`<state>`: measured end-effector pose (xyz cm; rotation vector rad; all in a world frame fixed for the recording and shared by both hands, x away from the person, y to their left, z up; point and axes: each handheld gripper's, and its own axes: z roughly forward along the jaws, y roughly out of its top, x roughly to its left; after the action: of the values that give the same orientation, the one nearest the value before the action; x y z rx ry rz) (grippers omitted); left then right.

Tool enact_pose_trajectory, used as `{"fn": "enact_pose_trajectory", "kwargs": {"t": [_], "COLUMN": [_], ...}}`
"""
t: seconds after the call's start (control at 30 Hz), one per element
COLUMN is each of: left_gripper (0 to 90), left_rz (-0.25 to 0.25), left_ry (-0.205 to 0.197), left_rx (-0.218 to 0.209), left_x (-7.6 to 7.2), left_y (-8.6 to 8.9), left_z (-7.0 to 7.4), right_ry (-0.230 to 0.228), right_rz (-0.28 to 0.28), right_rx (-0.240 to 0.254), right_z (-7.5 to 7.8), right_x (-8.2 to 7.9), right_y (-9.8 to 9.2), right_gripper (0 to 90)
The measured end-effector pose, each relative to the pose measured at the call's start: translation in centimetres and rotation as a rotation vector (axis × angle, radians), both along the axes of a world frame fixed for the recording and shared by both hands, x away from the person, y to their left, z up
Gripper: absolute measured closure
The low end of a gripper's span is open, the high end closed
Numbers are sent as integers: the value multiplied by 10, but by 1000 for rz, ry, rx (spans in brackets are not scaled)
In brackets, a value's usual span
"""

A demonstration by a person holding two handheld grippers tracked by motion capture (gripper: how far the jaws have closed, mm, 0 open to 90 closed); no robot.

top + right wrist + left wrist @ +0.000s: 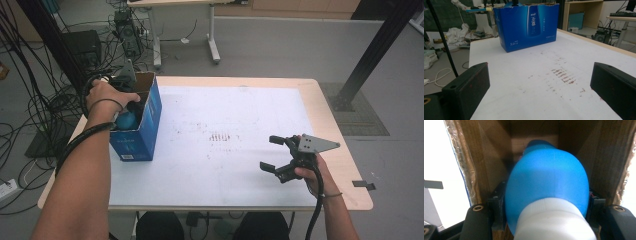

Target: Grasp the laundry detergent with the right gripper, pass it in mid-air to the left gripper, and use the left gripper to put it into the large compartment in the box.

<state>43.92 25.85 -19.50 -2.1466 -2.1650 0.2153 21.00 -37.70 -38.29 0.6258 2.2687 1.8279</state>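
A blue carton box (pixel 142 131) stands open-topped at the table's left edge, and its printed side faces the right gripper view (pixel 529 25). My left gripper (pixel 546 205) reaches down into it, shut on a blue bottle (pixel 549 177) with a white cap (pixel 554 220). The jaws press on the bottle's two sides between the box's brown inner walls (pixel 486 157). From above, a bit of the bottle (pixel 126 120) shows under my left hand. My right gripper (pixel 268 152) hovers over the right part of the table, open, nothing between its jaws (pixel 541 92).
A white sheet (pixel 225 115) covers the wooden table, with reddish-brown smears (pixel 220 136) near its middle. A strip of black tape (pixel 363 184) lies at the right edge. Cables and equipment (pixel 50 100) crowd the floor at left; a desk leg (pixel 213 47) stands behind.
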Motion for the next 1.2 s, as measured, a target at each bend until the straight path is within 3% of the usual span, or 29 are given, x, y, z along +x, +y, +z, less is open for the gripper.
{"fn": "enact_pose_trajectory", "kwargs": {"t": [1.2], "left_gripper": [368], "left_rz": [-9], "left_ry": [2], "left_rx": [-5], "left_x": [2], "left_y": [-1], "left_z": [-1], "right_ry": [11], "right_rz": [0], "right_rx": [-11], "right_z": [-3], "right_x": [0], "right_y": [0], "right_gripper": [23]}}
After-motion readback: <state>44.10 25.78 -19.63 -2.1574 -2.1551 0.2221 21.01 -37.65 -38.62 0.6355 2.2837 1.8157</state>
